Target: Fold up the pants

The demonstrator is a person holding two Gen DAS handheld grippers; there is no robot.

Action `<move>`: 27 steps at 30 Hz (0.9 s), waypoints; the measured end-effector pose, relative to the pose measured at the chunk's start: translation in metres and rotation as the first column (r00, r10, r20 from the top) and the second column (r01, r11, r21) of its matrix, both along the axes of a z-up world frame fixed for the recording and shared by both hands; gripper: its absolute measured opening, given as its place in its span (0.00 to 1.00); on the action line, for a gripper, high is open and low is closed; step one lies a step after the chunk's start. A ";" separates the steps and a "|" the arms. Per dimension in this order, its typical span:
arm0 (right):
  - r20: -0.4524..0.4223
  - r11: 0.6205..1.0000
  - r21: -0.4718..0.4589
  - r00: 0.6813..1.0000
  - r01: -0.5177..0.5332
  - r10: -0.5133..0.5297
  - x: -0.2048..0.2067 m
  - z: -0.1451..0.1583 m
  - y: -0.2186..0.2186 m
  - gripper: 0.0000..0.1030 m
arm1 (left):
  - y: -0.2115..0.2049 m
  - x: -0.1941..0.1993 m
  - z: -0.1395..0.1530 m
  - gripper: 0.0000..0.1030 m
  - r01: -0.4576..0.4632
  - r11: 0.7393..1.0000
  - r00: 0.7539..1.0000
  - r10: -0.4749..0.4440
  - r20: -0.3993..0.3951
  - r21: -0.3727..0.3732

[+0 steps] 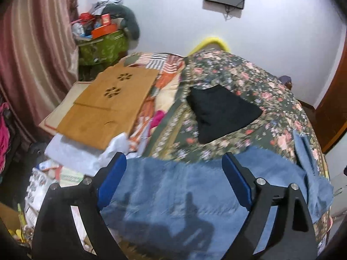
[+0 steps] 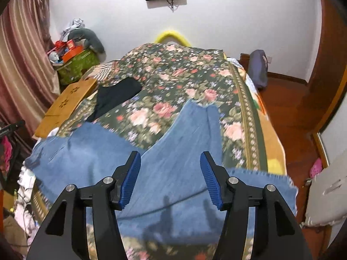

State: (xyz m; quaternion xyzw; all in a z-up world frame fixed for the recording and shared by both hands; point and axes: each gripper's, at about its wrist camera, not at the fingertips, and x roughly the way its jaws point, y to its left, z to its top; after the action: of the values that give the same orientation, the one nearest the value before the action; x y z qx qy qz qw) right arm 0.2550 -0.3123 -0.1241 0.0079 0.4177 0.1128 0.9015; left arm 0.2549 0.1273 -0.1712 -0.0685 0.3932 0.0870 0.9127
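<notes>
the blue jeans (image 2: 177,151) lie spread on the floral bedspread (image 2: 173,78), legs splayed, under the left gripper (image 1: 173,173) and right gripper (image 2: 170,173), both gaping and empty, so folding seems barely begun: next, probably pinch an edge.

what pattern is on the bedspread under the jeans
Dark green bedspread with pink roses; clearest in the right wrist view.

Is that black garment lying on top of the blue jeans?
No, the black garment lies by itself on the floral bedspread, with a strip of flowered cloth showing between it and the blue jeans.
</notes>
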 end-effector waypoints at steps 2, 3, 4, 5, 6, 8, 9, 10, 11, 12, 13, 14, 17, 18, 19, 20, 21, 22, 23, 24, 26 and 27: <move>-0.003 1.000 -0.005 1.000 0.004 -0.004 0.017 -0.004 -0.003 0.53 | -0.012 0.018 -0.002 0.88 0.018 1.000 1.000 -0.018 -0.006 -0.007; -0.009 1.000 -0.005 1.000 0.007 -0.007 0.026 -0.008 -0.005 0.53 | -0.017 0.025 -0.003 0.88 0.025 1.000 1.000 -0.025 -0.010 -0.010; -0.010 1.000 -0.005 1.000 0.009 -0.009 0.032 -0.010 -0.007 0.53 | -0.021 0.033 -0.005 0.88 0.033 0.999 0.999 -0.033 -0.015 -0.014; -0.016 1.000 -0.008 1.000 0.012 -0.012 0.042 -0.014 -0.009 0.53 | -0.026 0.042 -0.007 0.88 0.041 0.999 0.999 -0.041 -0.021 -0.014; -0.021 1.000 -0.010 1.000 0.013 -0.013 0.049 -0.016 -0.010 0.53 | -0.031 0.050 -0.009 0.88 0.049 0.999 0.998 -0.049 -0.026 -0.008; -0.037 1.000 -0.015 0.999 0.016 -0.017 0.069 -0.025 -0.011 0.53 | -0.040 0.066 -0.015 0.88 0.064 0.998 0.997 -0.063 -0.039 0.022; -0.050 1.000 -0.013 0.999 0.017 -0.018 0.082 -0.032 -0.012 0.53 | -0.043 0.071 -0.018 0.88 0.069 0.997 0.997 -0.068 -0.043 0.034; -0.059 1.000 -0.012 0.998 0.017 -0.018 0.089 -0.035 -0.012 0.53 | -0.047 0.079 -0.022 0.88 0.078 0.996 0.996 -0.076 -0.051 0.051; -0.073 1.000 -0.014 0.997 0.017 -0.018 0.101 -0.042 -0.012 0.53 | -0.051 0.085 -0.026 0.88 0.085 0.995 0.995 -0.082 -0.059 0.060; -0.084 1.000 -0.018 0.996 0.017 -0.019 0.112 -0.049 -0.012 0.53 | -0.054 0.091 -0.030 0.88 0.093 0.993 0.994 -0.088 -0.068 0.067; -0.092 1.000 -0.021 0.996 0.018 -0.020 0.120 -0.053 -0.012 0.53 | -0.057 0.098 -0.034 0.88 0.103 0.992 0.992 -0.097 -0.077 0.074; -0.102 1.000 -0.023 0.995 0.015 -0.017 0.128 -0.059 -0.011 0.53 | -0.059 0.103 -0.037 0.88 0.109 0.991 0.991 -0.103 -0.083 0.079; -0.137 1.000 -0.017 0.991 0.002 -0.004 0.155 -0.076 -0.008 0.53 | -0.067 0.120 -0.050 0.88 0.129 0.987 0.987 -0.119 -0.105 0.098; -0.148 1.000 -0.013 0.989 -0.001 -0.001 0.164 -0.083 -0.007 0.53 | -0.068 0.123 -0.054 0.88 0.136 0.986 0.986 -0.125 -0.111 0.101; -0.153 1.000 -0.010 0.988 -0.006 0.004 0.170 -0.087 -0.006 0.53 | -0.071 0.127 -0.057 0.88 0.144 0.984 0.984 -0.132 -0.117 0.103; -0.162 1.000 -0.008 0.987 -0.011 0.010 0.179 -0.094 -0.004 0.53 | -0.073 0.131 -0.060 0.88 0.152 0.983 0.983 -0.139 -0.124 0.105; -0.176 1.000 -0.007 0.984 -0.012 0.011 0.187 -0.101 -0.002 0.53 | -0.075 0.134 -0.064 0.88 0.159 0.981 0.981 -0.145 -0.130 0.107; -0.188 1.000 -0.005 0.982 -0.010 0.009 0.193 -0.107 0.000 0.53 | -0.078 0.137 -0.066 0.88 0.165 0.980 0.979 -0.150 -0.135 0.108; -0.209 1.000 0.005 0.978 -0.007 0.008 0.201 -0.116 0.001 0.53 | -0.080 0.139 -0.070 0.88 0.175 0.979 0.977 -0.159 -0.142 0.109; -0.228 1.000 0.015 0.974 -0.005 0.008 0.207 -0.122 0.001 0.53 | -0.082 0.140 -0.073 0.88 0.181 0.977 0.975 -0.164 -0.148 0.109; -0.265 0.999 0.033 0.964 0.007 0.002 0.217 -0.135 0.002 0.53 | -0.085 0.142 -0.079 0.88 0.195 0.975 0.970 -0.176 -0.165 0.108; -0.289 0.999 0.047 0.957 0.014 0.001 0.220 -0.142 0.002 0.53 | -0.086 0.143 -0.081 0.88 0.201 0.974 0.968 -0.181 -0.172 0.104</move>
State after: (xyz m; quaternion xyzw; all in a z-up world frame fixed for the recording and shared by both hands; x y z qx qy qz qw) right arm 0.4755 -0.3107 -0.2663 0.0475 0.5422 0.1175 0.8307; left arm 0.3979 0.0409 -0.2523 0.0324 0.4645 0.0273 0.8846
